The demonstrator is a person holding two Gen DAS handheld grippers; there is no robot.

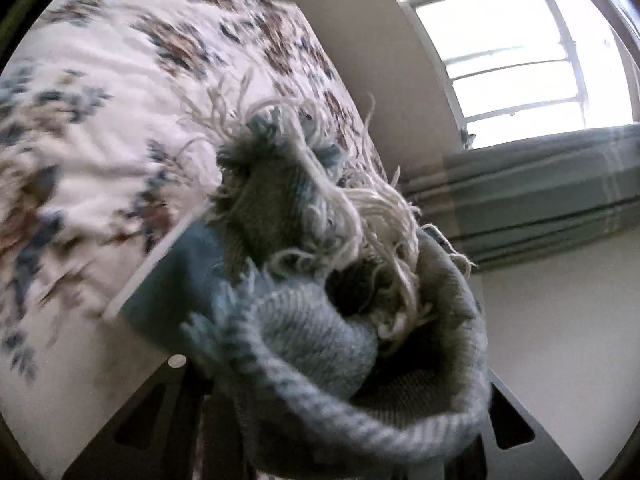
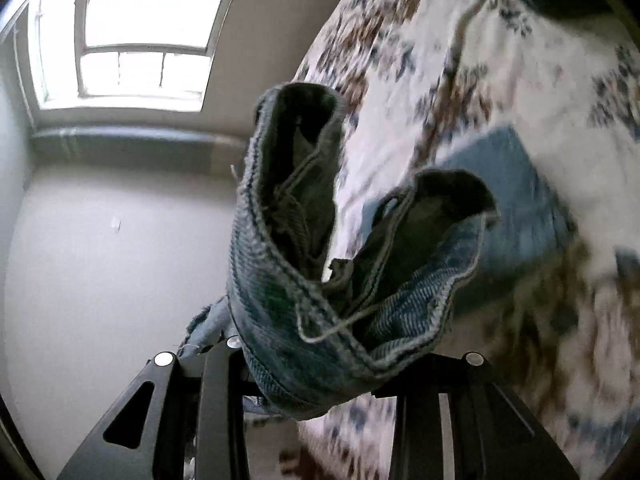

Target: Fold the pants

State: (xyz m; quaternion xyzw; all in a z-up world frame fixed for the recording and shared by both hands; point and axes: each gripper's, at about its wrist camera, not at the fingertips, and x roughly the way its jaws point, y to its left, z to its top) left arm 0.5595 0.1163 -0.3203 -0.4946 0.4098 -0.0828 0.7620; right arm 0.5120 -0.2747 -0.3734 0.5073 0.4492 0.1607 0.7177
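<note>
The pants are blue denim jeans. In the left wrist view my left gripper [image 1: 340, 392] is shut on a frayed leg hem [image 1: 320, 264] with long white threads, bunched up right in front of the camera and hiding the fingertips. In the right wrist view my right gripper [image 2: 320, 380] is shut on another denim hem [image 2: 320, 280], whose two open leg ends stand up from the jaws. More of the jeans [image 2: 512, 216] lies below on the bed. Both views are blurred by motion.
A bed with a white floral cover [image 1: 100, 120] lies beneath both grippers and shows in the right wrist view [image 2: 500, 60]. A window [image 1: 520, 60] with a grey-green curtain [image 1: 540, 200] stands in the wall beside the bed. A pale floor [image 2: 120, 260] lies left of the bed.
</note>
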